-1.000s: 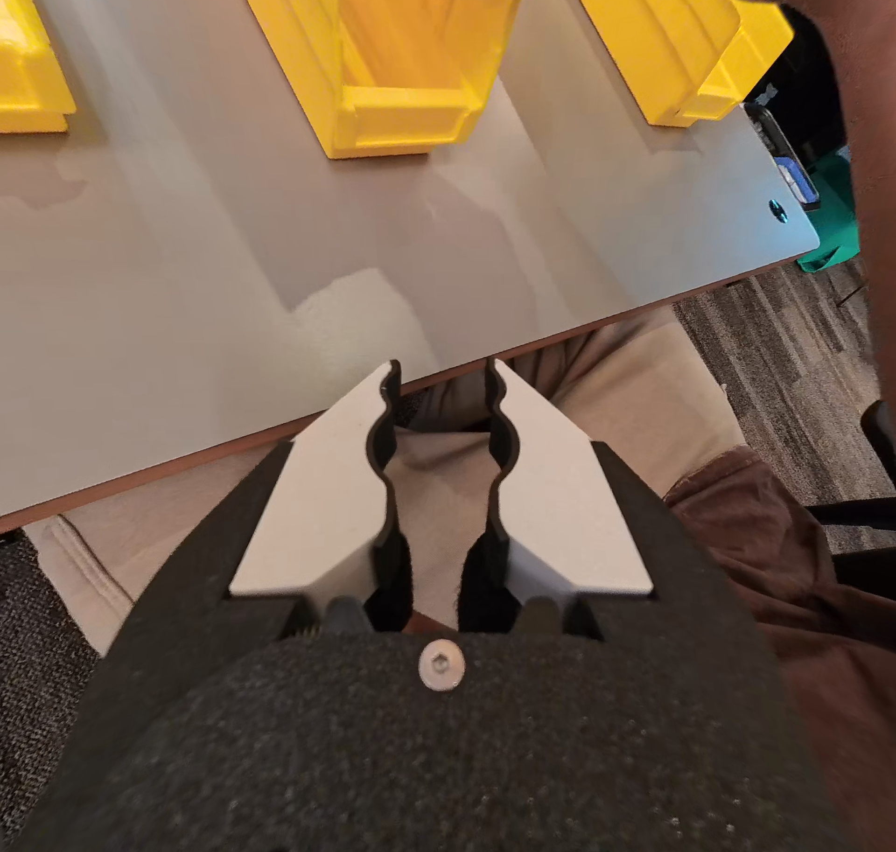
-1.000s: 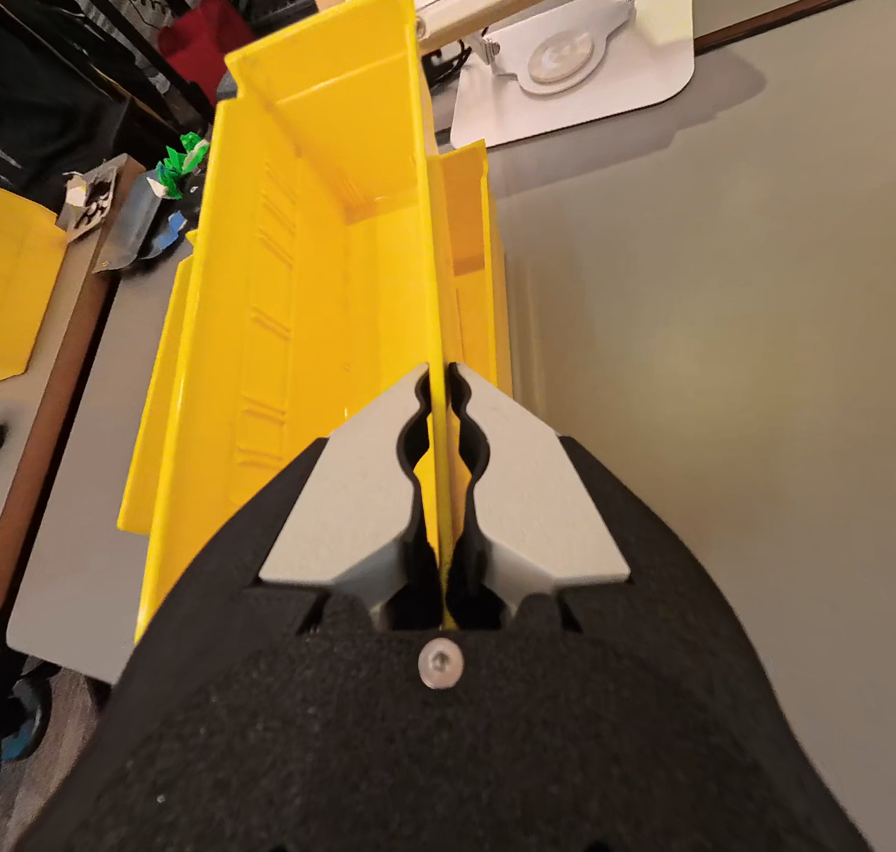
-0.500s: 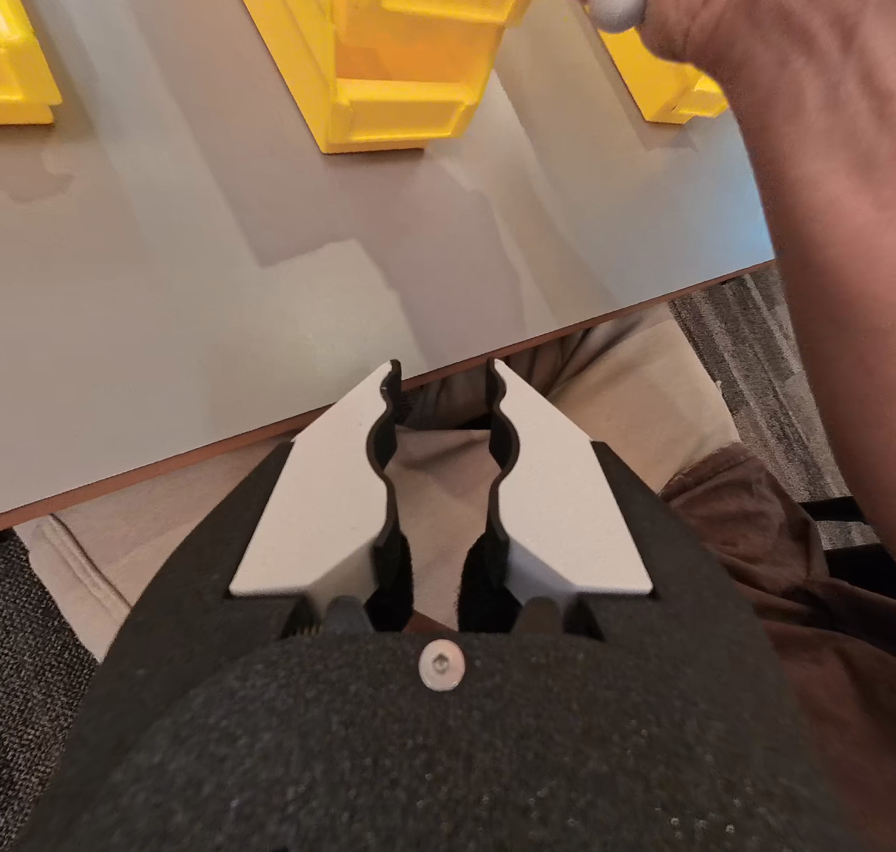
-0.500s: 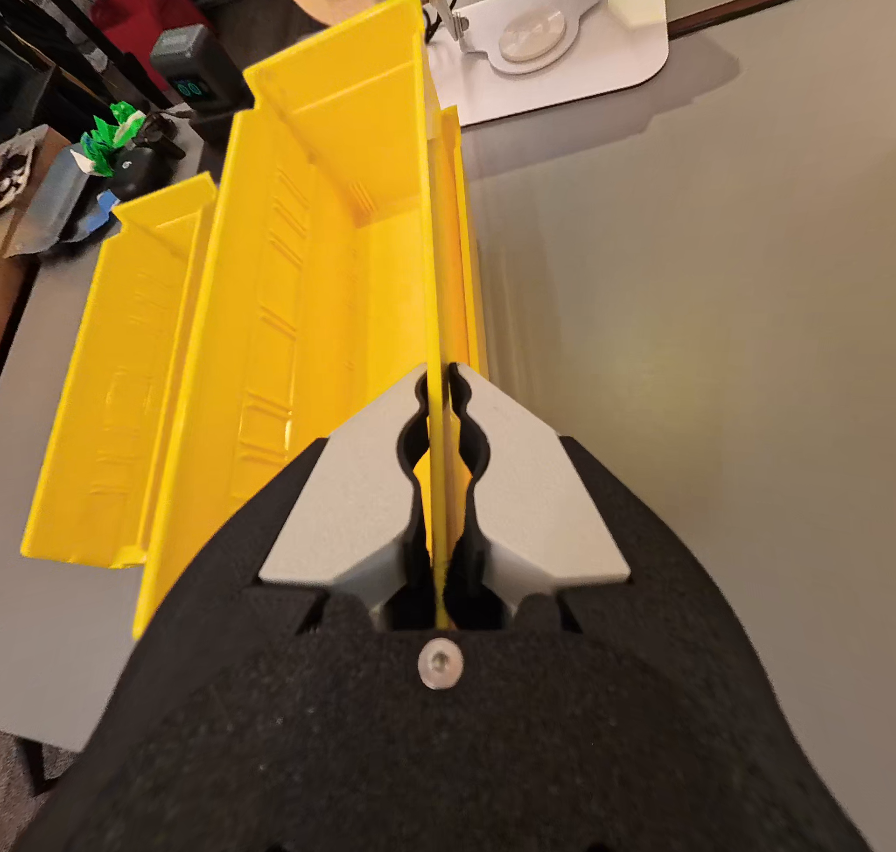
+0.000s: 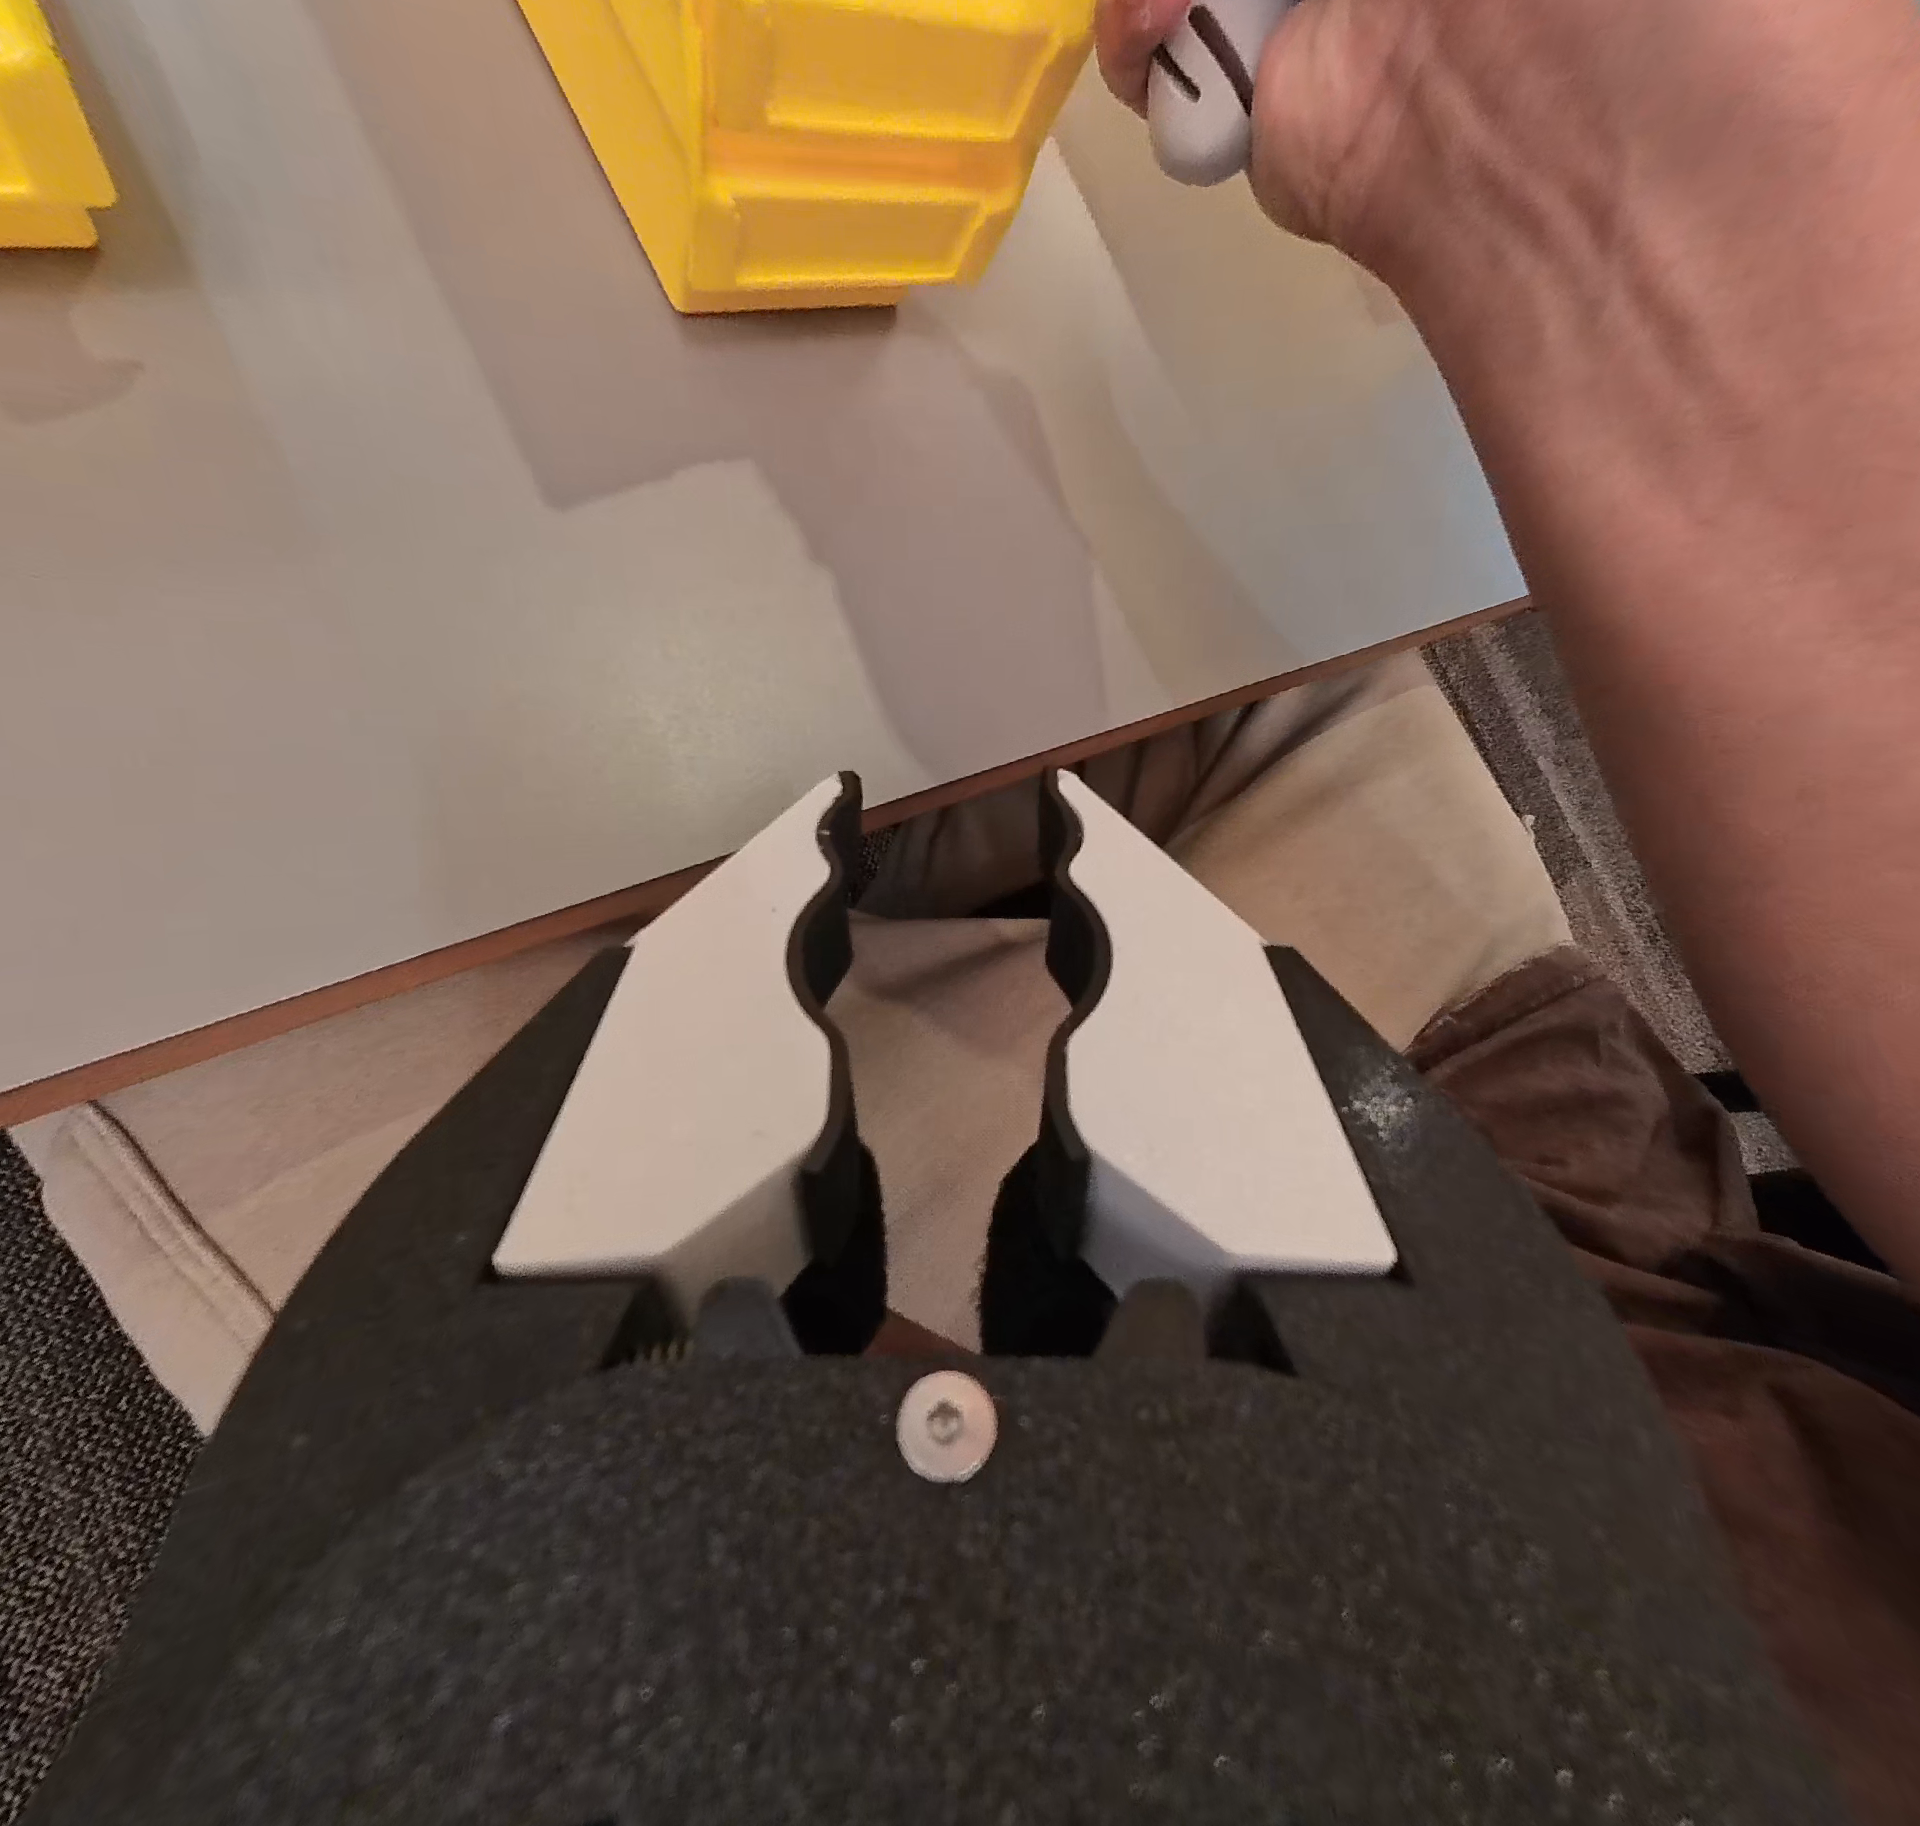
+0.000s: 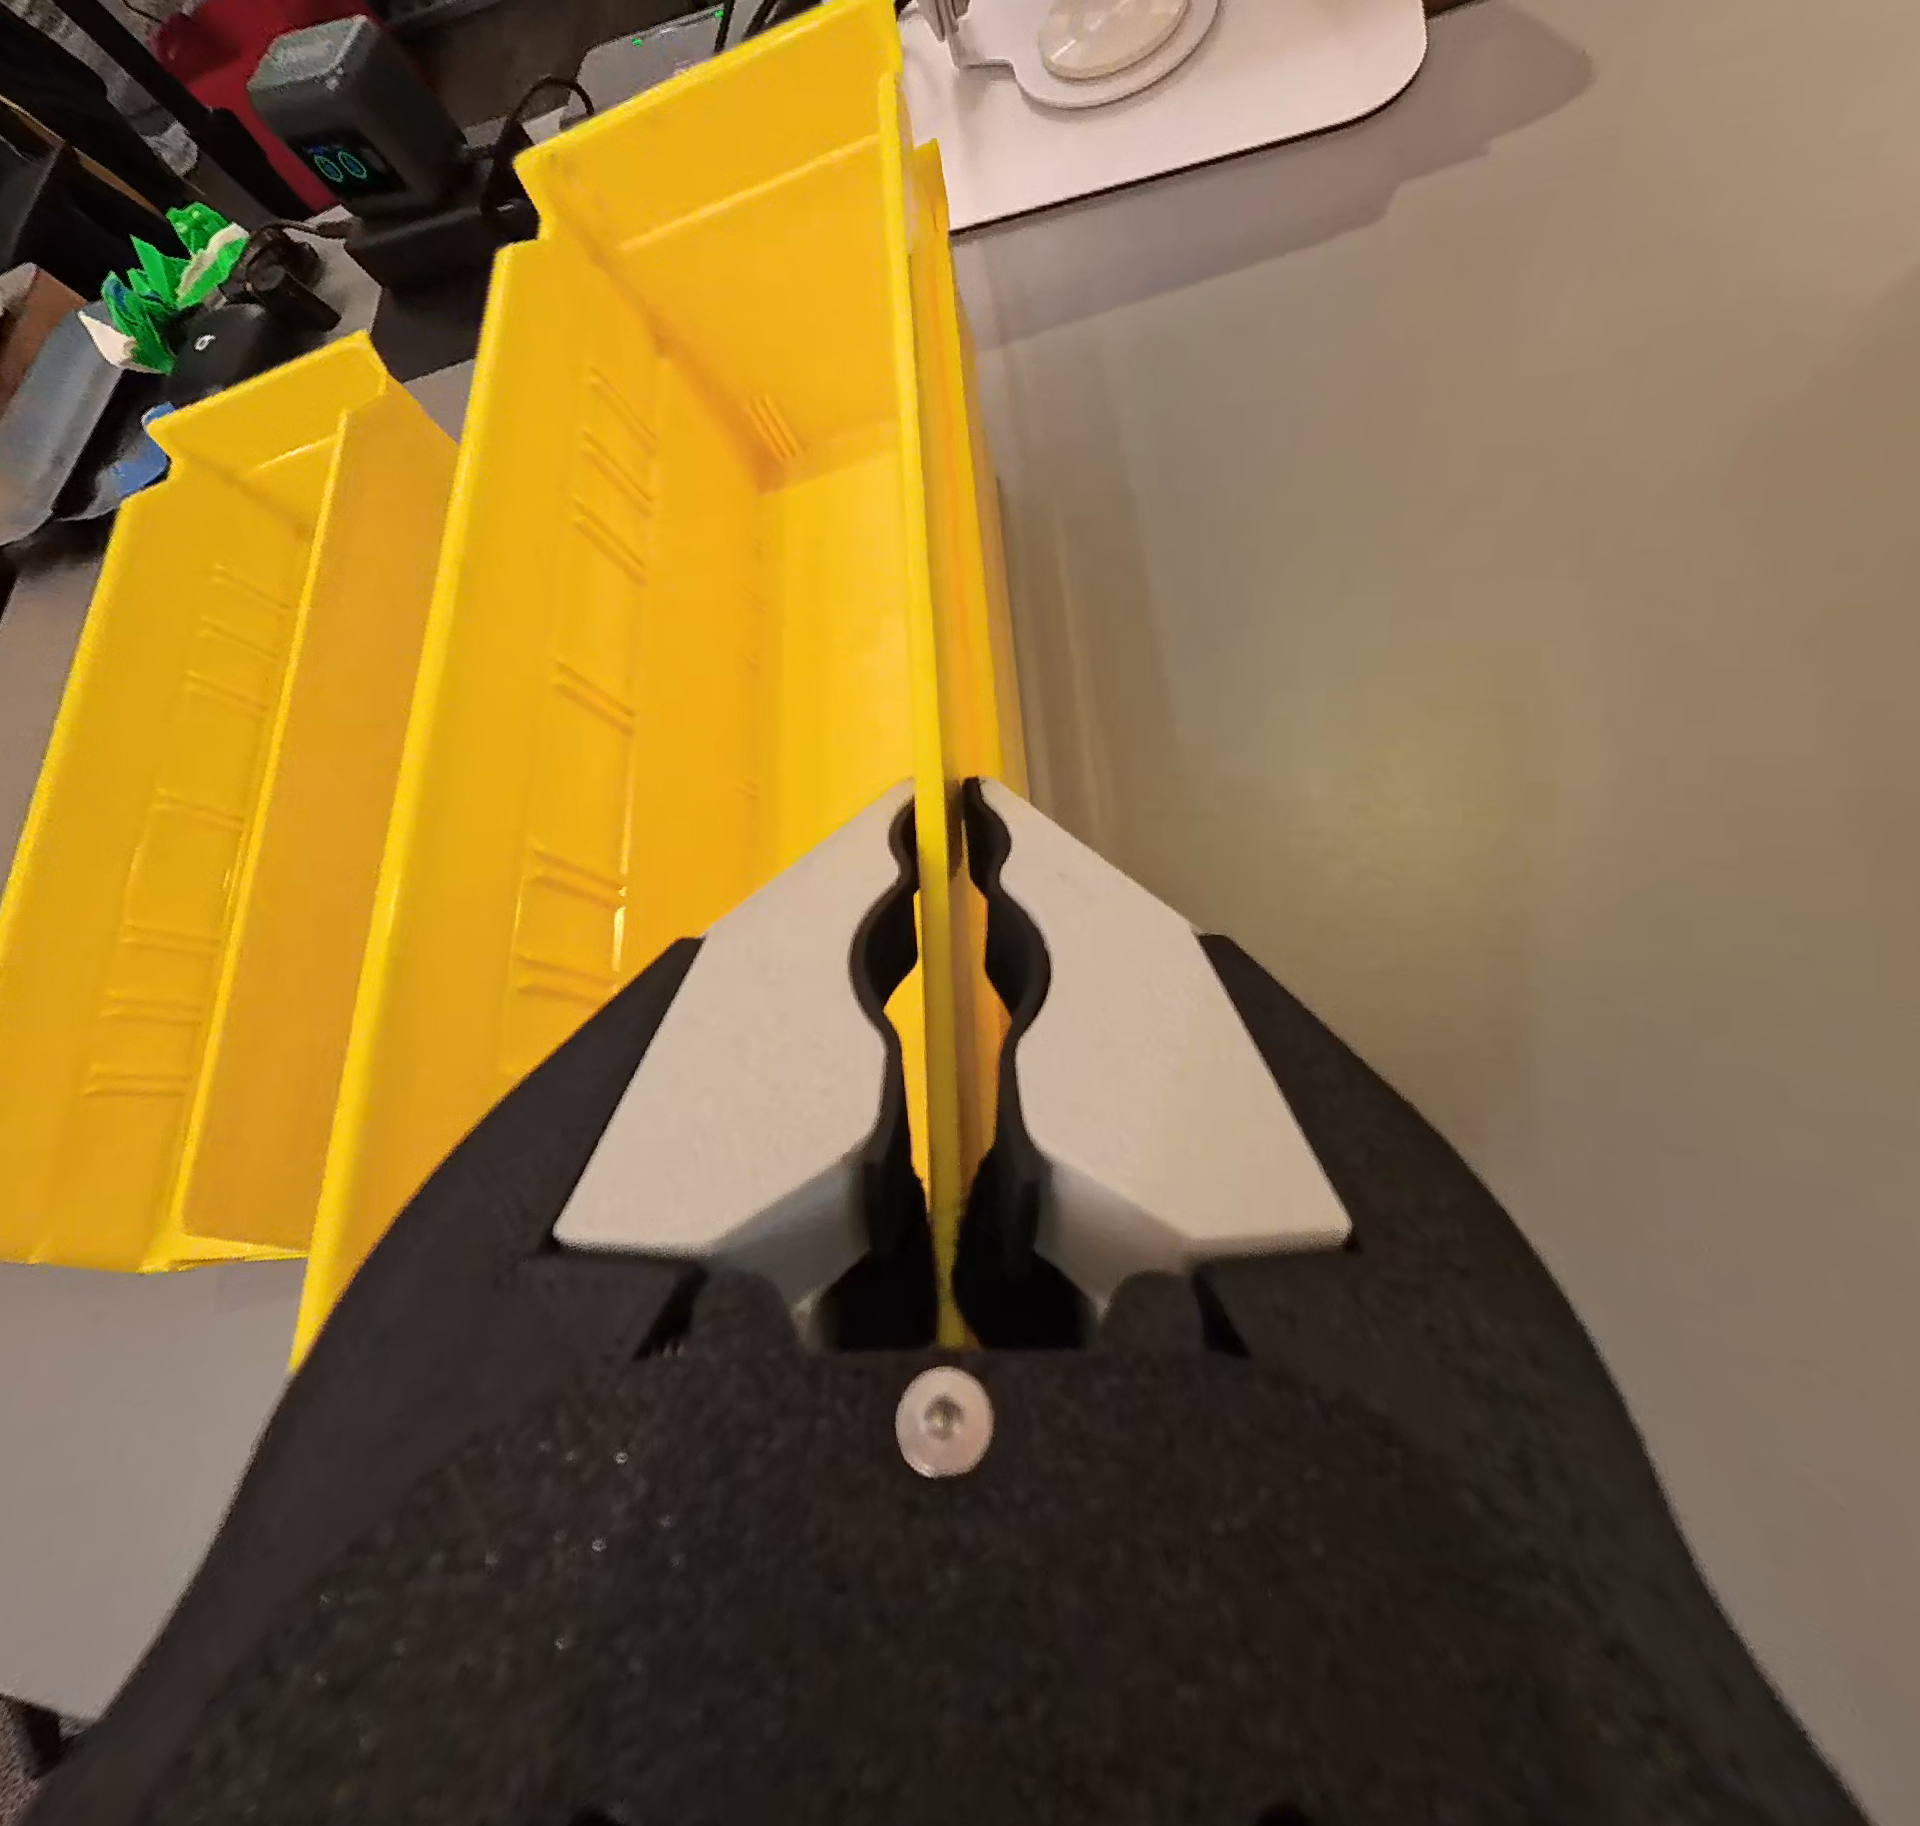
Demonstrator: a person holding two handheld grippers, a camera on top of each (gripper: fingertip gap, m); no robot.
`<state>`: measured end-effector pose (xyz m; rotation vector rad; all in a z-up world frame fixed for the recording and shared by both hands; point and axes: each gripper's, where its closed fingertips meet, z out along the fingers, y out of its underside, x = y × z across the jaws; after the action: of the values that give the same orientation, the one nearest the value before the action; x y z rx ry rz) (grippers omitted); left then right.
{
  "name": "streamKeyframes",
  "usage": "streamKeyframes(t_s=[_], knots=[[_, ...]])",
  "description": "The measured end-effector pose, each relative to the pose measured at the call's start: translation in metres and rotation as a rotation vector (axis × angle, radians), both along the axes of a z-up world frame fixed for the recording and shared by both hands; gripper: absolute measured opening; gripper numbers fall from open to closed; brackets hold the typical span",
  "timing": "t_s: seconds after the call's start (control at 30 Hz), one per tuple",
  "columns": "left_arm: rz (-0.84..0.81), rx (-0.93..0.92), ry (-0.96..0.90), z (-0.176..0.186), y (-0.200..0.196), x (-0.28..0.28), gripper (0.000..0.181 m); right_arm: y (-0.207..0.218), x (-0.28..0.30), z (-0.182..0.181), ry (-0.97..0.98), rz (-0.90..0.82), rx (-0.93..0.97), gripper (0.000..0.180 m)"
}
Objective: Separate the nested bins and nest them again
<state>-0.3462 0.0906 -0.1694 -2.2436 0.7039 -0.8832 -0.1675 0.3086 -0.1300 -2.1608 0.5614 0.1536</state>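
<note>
Bins: right gripper clamped on inner bin wall, left gripper idle

Yellow inner bin point(image 6: 727, 633) sits inside a second yellow outer bin point(image 6: 987, 550) on the grey table point(image 6: 1455, 737); its rim stands higher than the outer one's; whether fully seated, cannot tell.
Right gripper point(image 6: 940, 810) pinches the inner bin's right side wall, wall edge running straight up between the pads; gap narrow, only the thin wall inside.
Third yellow bin point(image 6: 208, 789) stands alone just left of the pair, open top up.
White stand base point(image 6: 1195, 62) on the far side of the table, behind the bins; dark device with a lit display point(image 6: 332, 145) and green clutter point(image 6: 177, 280) far left, off the table.
Left gripper point(image 5: 951, 800) hangs over the near table edge point(image 5: 727, 883), above the person's lap; fingers moderately apart, nothing between them.
From that view the nested pair point(image 5: 862, 114) shows front-on at the far side; the person's right hand point(image 5: 1507, 166) grips a grey handle point(image 5: 1216, 41) just right of it; another yellow bin point(image 5: 42, 155) at far left.
</note>
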Motion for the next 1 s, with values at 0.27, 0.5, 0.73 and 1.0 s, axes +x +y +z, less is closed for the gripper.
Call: streamKeyframes(t_s=[0.27, 0.5, 0.73, 1.0], knots=[[0.000, 0.009, 0.010, 0.000, 0.000, -0.001, 0.032, 0.001, -0.003, 0.007, -0.016, 0.039, 0.022, 0.018], [-0.005, 0.014, 0.016, 0.000, -0.001, -0.001, 0.031, -0.014, 0.001, 0.049, -0.042, 0.150, 0.079, 0.028], [0.016, 0.011, 0.027, -0.003, 0.004, -0.007, 0.032, -0.086, 0.077, 0.098, -0.056, 0.219, 0.181, 0.035], [0.015, 0.021, 0.066, -0.007, 0.005, -0.004, 0.032, -0.168, 0.232, 0.049, -0.114, 0.185, 0.024, 0.082]])
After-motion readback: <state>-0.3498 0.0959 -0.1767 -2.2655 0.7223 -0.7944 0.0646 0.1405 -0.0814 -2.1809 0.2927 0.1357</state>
